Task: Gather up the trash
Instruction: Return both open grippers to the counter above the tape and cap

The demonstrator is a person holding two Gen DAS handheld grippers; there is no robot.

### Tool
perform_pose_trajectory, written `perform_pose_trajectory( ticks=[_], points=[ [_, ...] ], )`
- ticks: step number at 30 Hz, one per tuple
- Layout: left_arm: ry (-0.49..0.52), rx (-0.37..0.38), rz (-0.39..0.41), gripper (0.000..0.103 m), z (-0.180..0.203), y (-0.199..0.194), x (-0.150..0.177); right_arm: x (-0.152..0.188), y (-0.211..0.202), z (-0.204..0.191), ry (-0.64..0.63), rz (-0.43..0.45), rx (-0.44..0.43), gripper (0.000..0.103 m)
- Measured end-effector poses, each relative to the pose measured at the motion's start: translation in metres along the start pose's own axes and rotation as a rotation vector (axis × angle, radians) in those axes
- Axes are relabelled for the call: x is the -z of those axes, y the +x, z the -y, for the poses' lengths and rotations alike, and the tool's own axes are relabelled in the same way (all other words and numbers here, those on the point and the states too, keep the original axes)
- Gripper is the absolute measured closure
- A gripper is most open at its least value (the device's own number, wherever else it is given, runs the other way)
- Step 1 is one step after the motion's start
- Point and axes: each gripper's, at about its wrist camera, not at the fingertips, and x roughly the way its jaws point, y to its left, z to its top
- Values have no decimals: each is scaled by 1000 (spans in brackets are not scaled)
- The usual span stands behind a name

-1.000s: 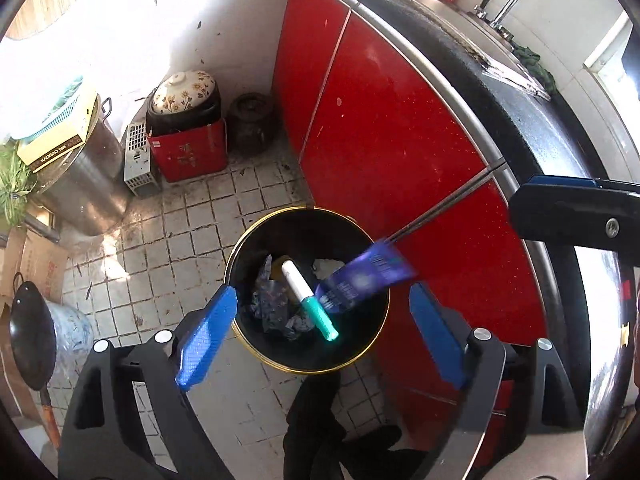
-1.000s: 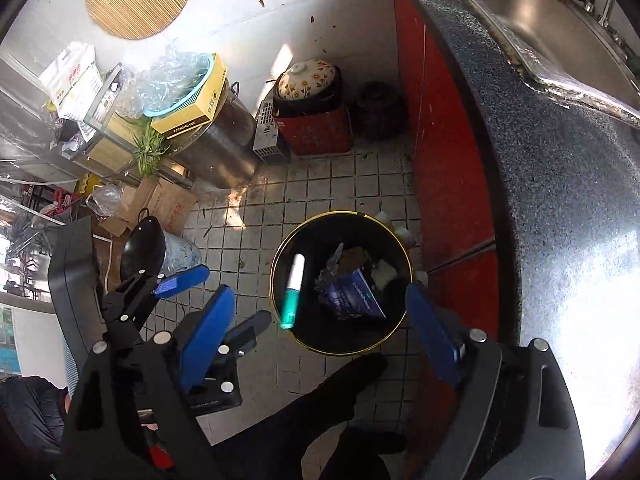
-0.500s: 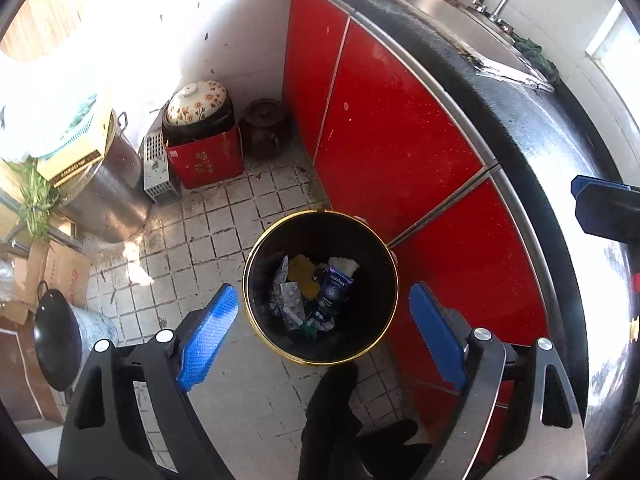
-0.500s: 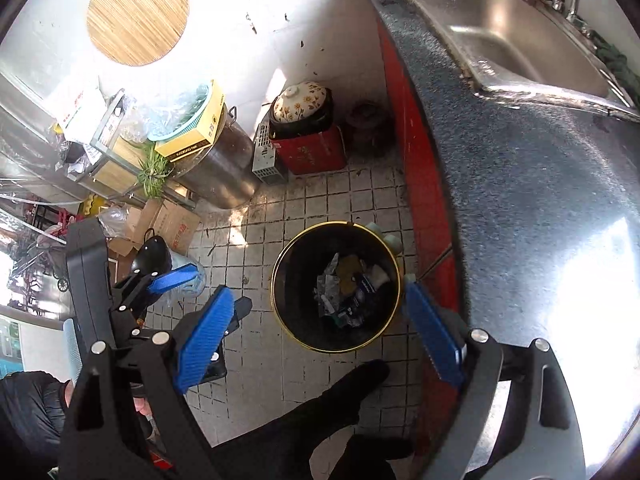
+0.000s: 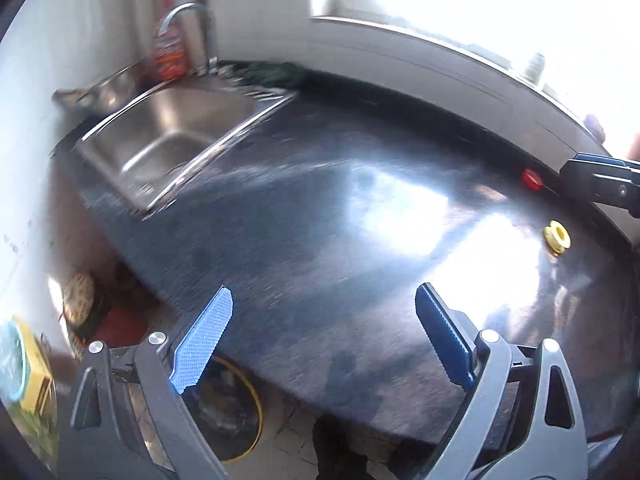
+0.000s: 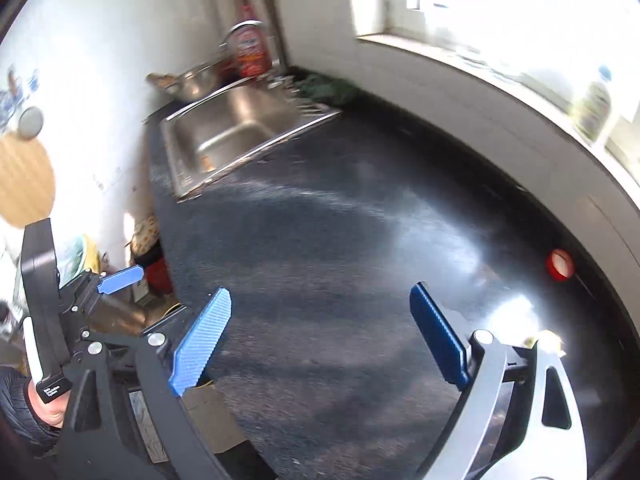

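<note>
Dark stone countertop (image 5: 304, 216): speckled, glossy, took up most of both wrist views; strong window glare on its right half; frames smeared by motion.
Left gripper (image 5: 324, 332): blue pads spread wide, nothing between them; hung above the counter's near edge.
Right gripper (image 6: 320, 332): jaws were opening, blue pads far apart, bare counter showing between them; its tip also poked into the left wrist view at the right edge.
Red cap (image 5: 532, 178): small, round, on the counter near the back wall, right side; also seen in the right wrist view (image 6: 560, 265).
Yellow ring-shaped item (image 5: 557, 236): on the counter, nearer than the red cap, apart from it; cannot tell what it was.
Trash bin (image 5: 236, 408): black, gold-rimmed, on the floor below the counter edge, partly hidden behind the left finger; contents blurred.
Steel sink (image 5: 172, 136): set into the counter's far left end, faucet (image 5: 180, 16) behind it.
Red bottle (image 6: 250, 50): stood by the faucet, label unreadable.
Person's hand (image 6: 48, 408): gripped the left tool's handle, seen low left in the right wrist view.
</note>
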Motion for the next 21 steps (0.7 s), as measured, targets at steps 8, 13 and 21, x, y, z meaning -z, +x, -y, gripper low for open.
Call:
perform_pose_trajectory(
  ticks=[8,13,21],
  points=[
    [206,240,-15,13,152,21,-53,65,-79,150,278,72,252,15],
    [293,280,-35,13,211,29,-63,99,-96,189,353,73,298,15],
    [363,277,-74,13,240,46,-70,110,-88,200,359,60,277,15]
  ],
)
